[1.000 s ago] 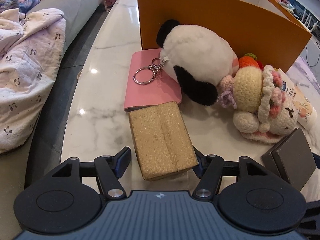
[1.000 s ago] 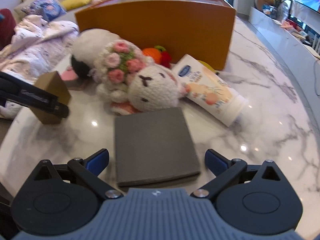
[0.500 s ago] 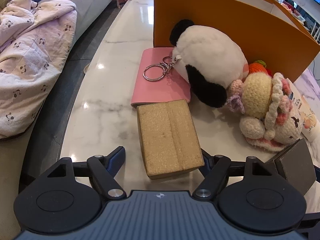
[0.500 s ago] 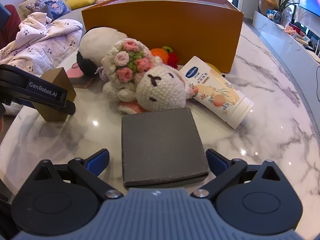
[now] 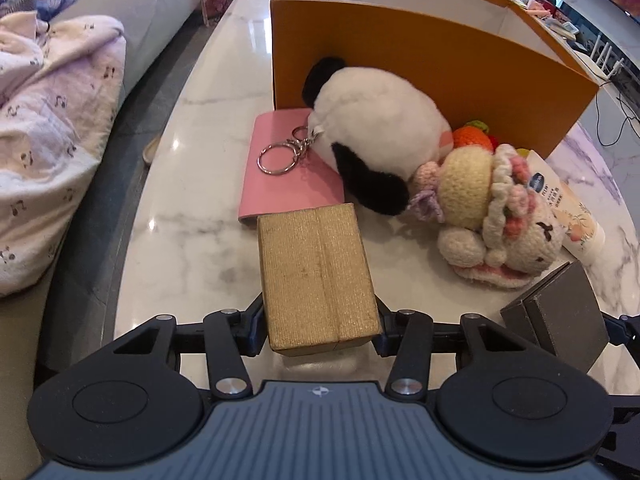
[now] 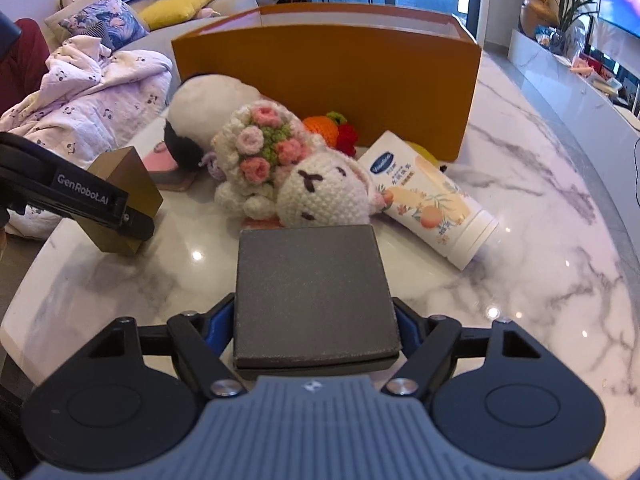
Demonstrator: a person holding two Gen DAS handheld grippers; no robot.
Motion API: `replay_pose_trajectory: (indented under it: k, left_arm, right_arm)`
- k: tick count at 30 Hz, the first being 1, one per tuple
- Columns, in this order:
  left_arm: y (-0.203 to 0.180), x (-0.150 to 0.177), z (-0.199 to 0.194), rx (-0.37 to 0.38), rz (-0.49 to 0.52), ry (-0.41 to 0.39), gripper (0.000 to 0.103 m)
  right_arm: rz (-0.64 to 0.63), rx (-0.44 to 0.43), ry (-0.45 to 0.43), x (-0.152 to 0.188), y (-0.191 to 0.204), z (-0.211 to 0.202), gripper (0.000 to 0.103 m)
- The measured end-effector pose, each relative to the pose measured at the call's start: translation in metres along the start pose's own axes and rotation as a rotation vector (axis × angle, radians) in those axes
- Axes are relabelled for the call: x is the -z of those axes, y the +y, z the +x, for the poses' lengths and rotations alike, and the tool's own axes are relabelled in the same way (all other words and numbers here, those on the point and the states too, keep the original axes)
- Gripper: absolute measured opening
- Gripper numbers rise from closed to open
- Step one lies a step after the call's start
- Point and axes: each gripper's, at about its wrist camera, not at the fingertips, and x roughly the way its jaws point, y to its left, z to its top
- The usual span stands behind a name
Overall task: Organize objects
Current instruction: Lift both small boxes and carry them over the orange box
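Lying at the far left of the left wrist view is a white blanket (image 5: pixel 48 152) with little dark prints, on a grey couch (image 5: pixel 132 12). Next comes the shiny white marble table (image 5: pixel 188 256). A flat pink wallet (image 5: pixel 280 184) lies on it, with a silver key ring (image 5: pixel 276 160) on top. Low in the middle, the left gripper (image 5: pixel 320 330) has just been closing, and now its two sides squeeze a gold box (image 5: pixel 316 276) between them. Above that stands a big orange box (image 5: pixel 460 68), open at the top. A fluffy black and white panda toy (image 5: pixel 376 136) leans against its front wall. Right of the panda lies a knitted bunny (image 5: pixel 500 216) with pink flowers on its head, and a small knitted orange toy (image 5: pixel 472 140) peeks out behind it. At the right edge lies a white lotion tube (image 5: pixel 572 208). In the right wrist view, the gold box (image 6: pixel 128 184) shows at the left, tilted in the other gripper. Low in the middle, the right gripper (image 6: pixel 316 336) has just been closing too, and its blue pads touch both sides of a flat dark grey box (image 6: pixel 312 292). The bunny (image 6: pixel 304 184) lies just above that box, and the lotion tube (image 6: pixel 436 208) lies to its right.
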Motion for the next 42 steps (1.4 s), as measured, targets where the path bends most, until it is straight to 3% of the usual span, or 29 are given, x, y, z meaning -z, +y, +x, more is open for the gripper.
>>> replay_pose_trajectory:
  k: [5,15,19,24,29,33,38,42]
  left_arm:
    - [-0.005,-0.001,-0.014,0.016,0.018,-0.036,0.057]
    - [-0.014,-0.018,-0.050,0.052,0.025,-0.200,0.057]
    - [-0.024,-0.039,-0.071,0.035,0.041,-0.280,0.057]
    - [-0.031,-0.097,-0.077,0.045,0.012,-0.346,0.057]
    - [-0.039,-0.153,-0.048,0.050,0.002,-0.379,0.057]
    - [-0.034,-0.181,-0.012,0.054,-0.020,-0.355,0.057]
    - [-0.032,-0.204,0.025,0.027,-0.027,-0.316,0.057]
    - [-0.033,-0.212,0.053,0.037,-0.044,-0.229,0.057]
  right_arm:
    - [0.000,-0.015,-0.017,-0.001,-0.001,-0.014,0.078]
    - [0.046,-0.051,-0.136,-0.026,-0.011,-0.052,0.078]
    - [0.035,-0.030,-0.197,-0.053,-0.019,-0.064,0.078]
    - [0.072,-0.025,-0.263,-0.115,-0.039,-0.067,0.079]
    - [0.111,-0.020,-0.309,-0.183,-0.058,-0.037,0.079]
    - [0.172,-0.048,-0.280,-0.220,-0.072,0.010,0.079]
    - [0.176,-0.053,-0.209,-0.241,-0.078,0.062,0.079]
    - [0.171,-0.064,-0.147,-0.244,-0.076,0.093,0.079]
